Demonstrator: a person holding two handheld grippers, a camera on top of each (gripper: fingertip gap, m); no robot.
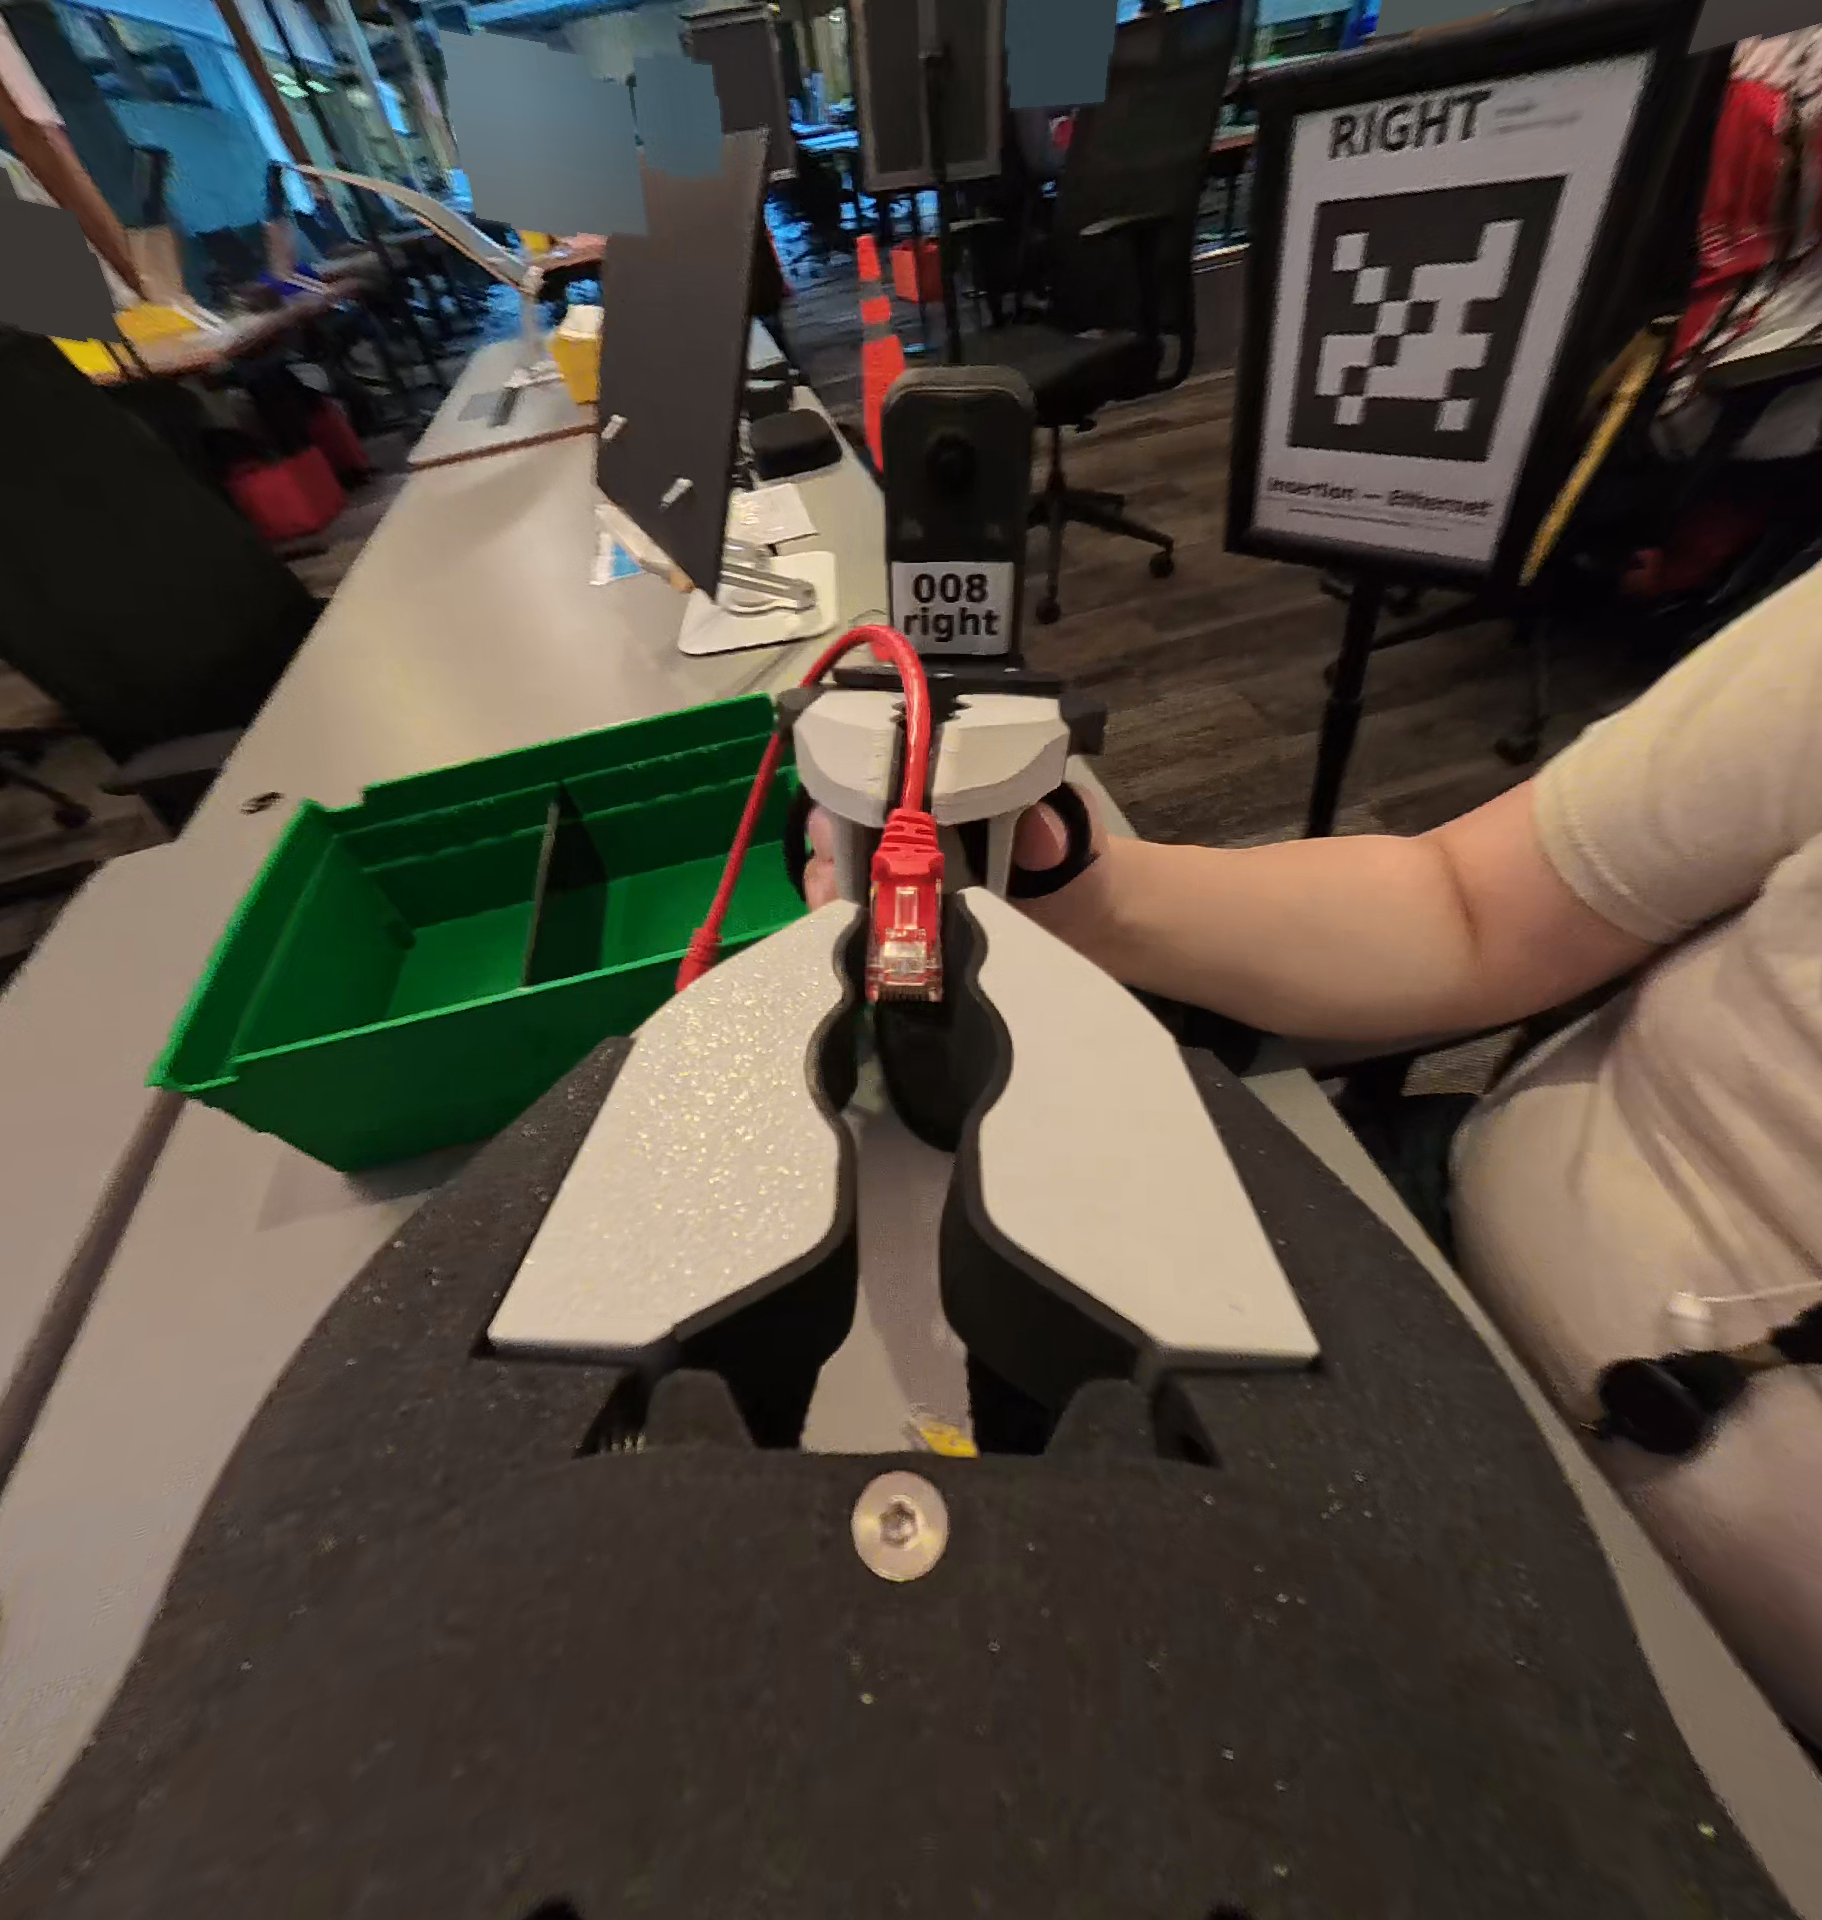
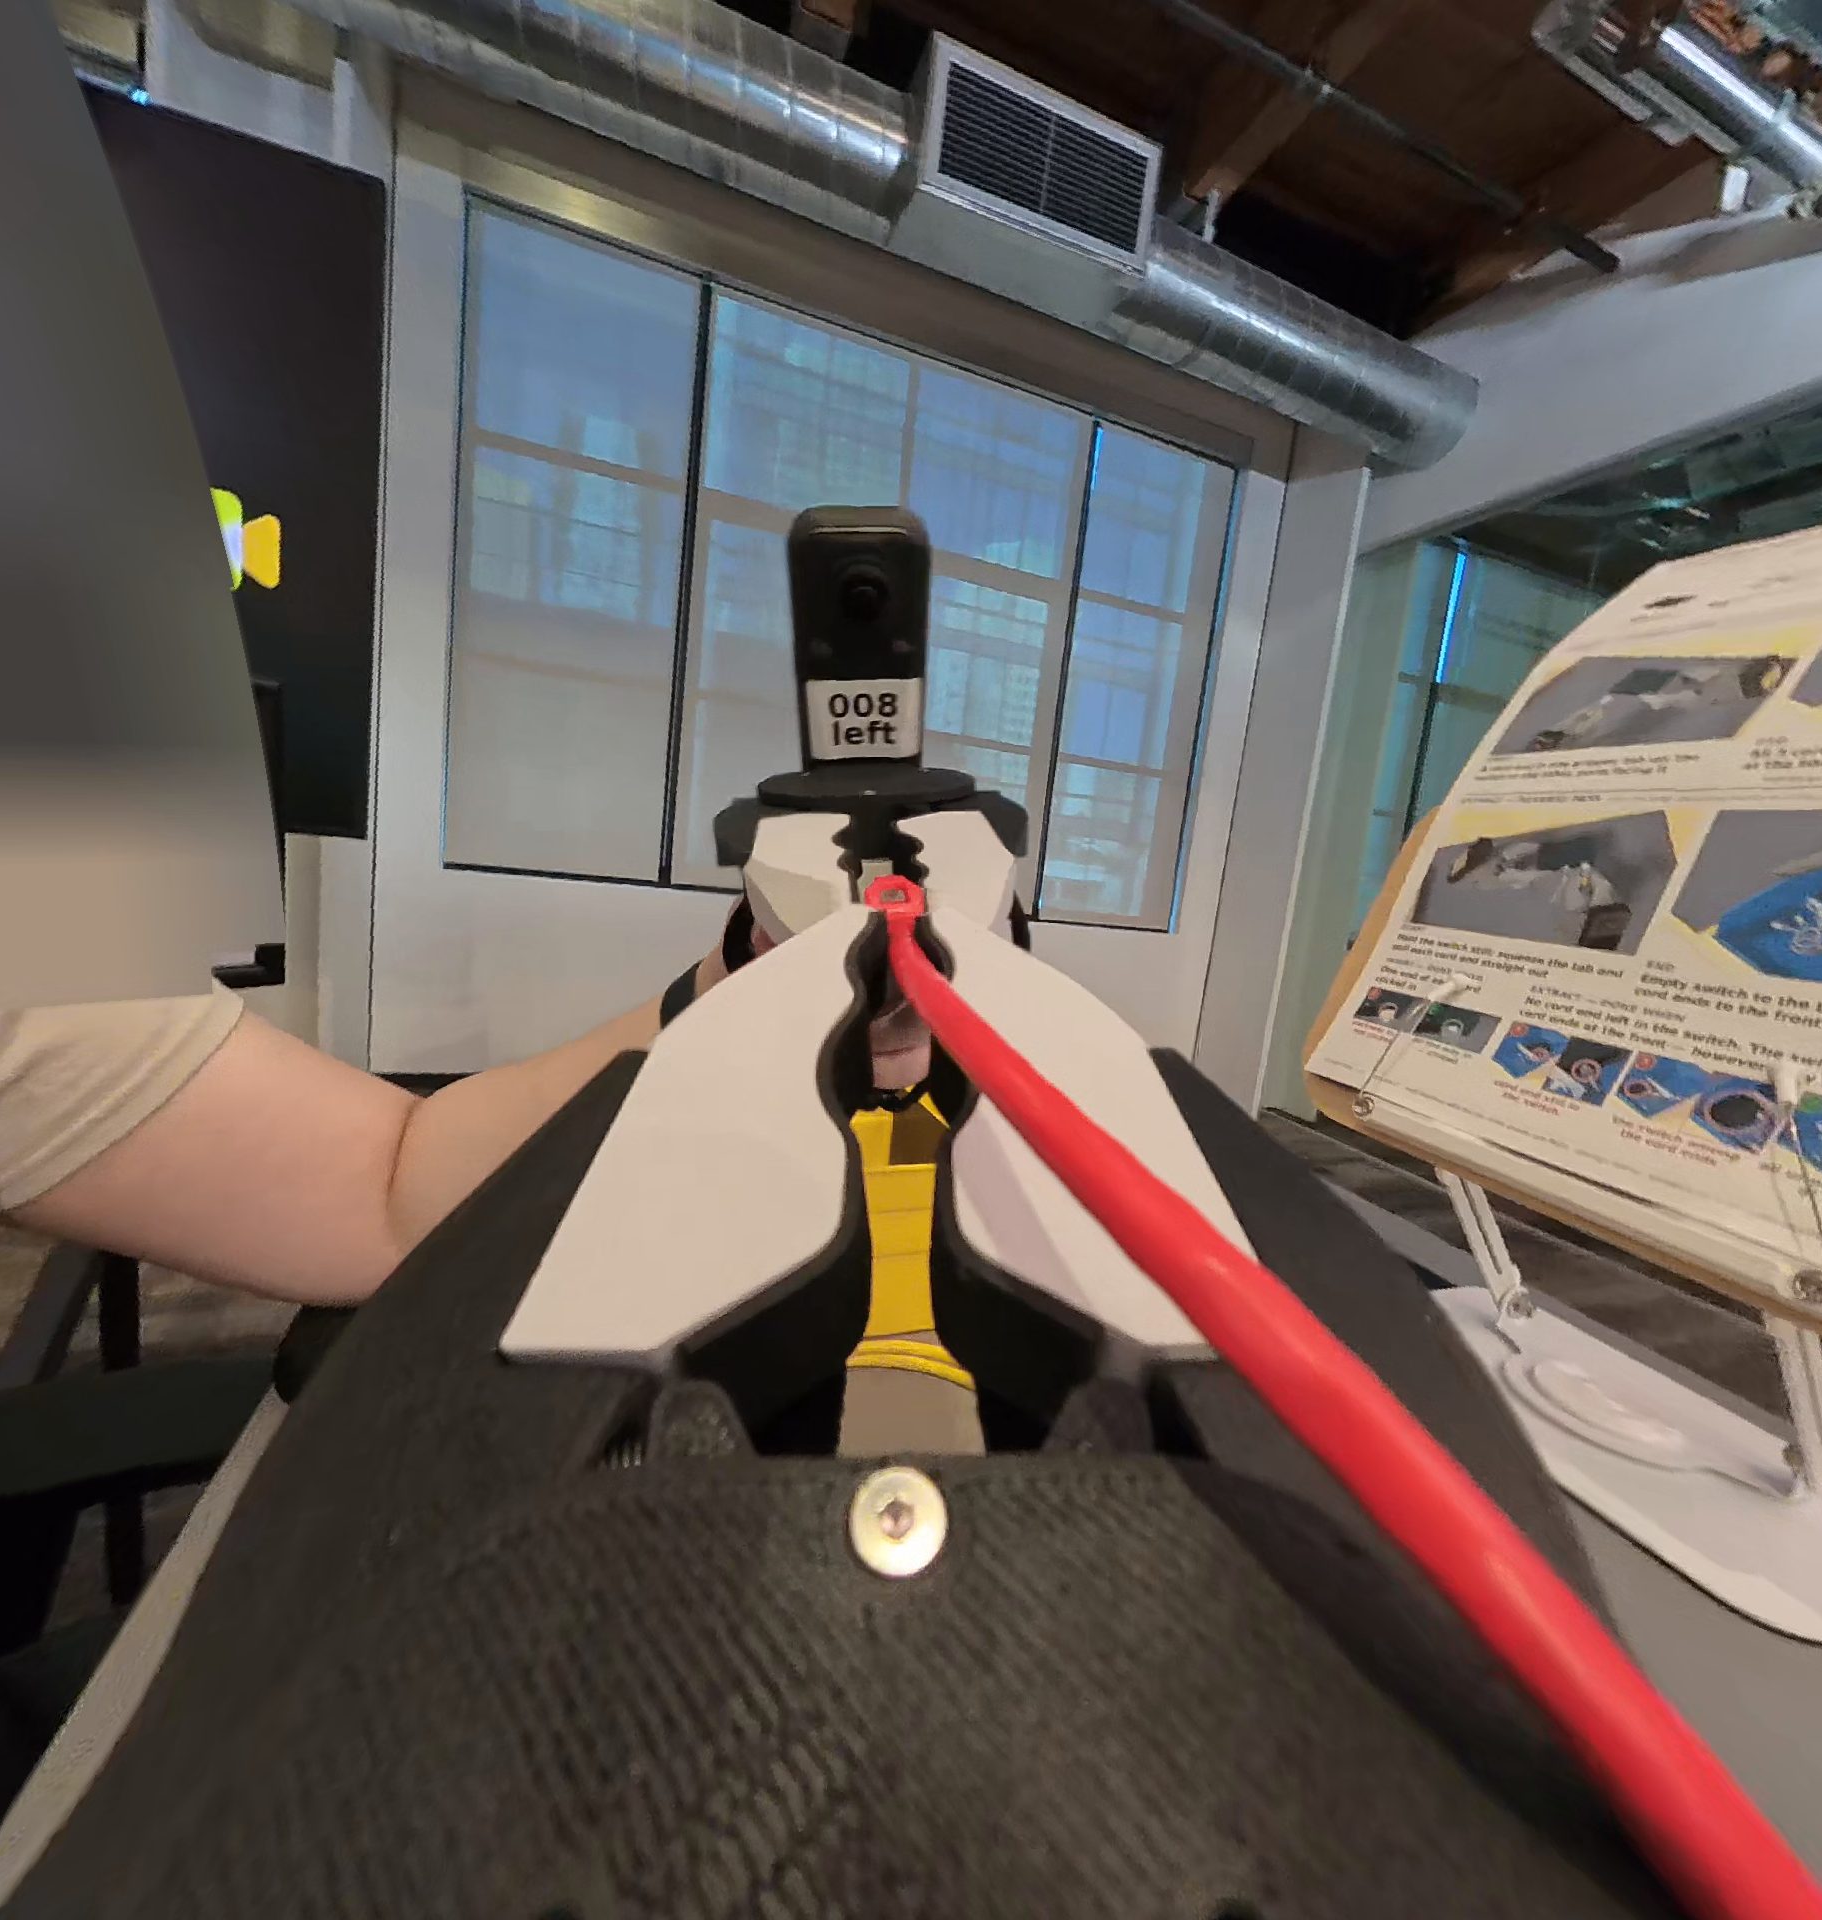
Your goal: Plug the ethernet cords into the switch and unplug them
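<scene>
Two tools nose to nose above the desk (image 1: 450,623), and a single red ethernet cord (image 1: 912,727) runs between them. The left tool (image 1: 905,940) has its grey fingers (image 1: 772,997) closed in on the cord's red plug (image 1: 905,935), which sits upright at the very tips with its clear clip end pointing back toward the camera; the pads look to be against the plug's sides, so that tool is clenched on the plug. Facing it, the right tool (image 2: 891,909) pinches the cord itself just behind the boot. From the right wrist view the cord sweeps back thick and red from the fingertips toward the lower right corner, and the boot's red end shows right at the tip of the closed fingers (image 2: 782,997). From the left wrist view the cord arches up over the right tool's grey head, loops down its left side and trails toward the green bin (image 1: 439,935), where its second red boot hangs near the bin's front wall. The bin sits on the desk at left, split by a dark divider into compartments. A hand (image 1: 1042,842) grips the right tool from behind, forearm reaching in from the right. Behind that stands a framed sign (image 1: 1426,312) with a black-and-white marker, and in the right wrist view an instruction board (image 2: 1634,987) leans on a white stand at right. The switch shows in neither view.
</scene>
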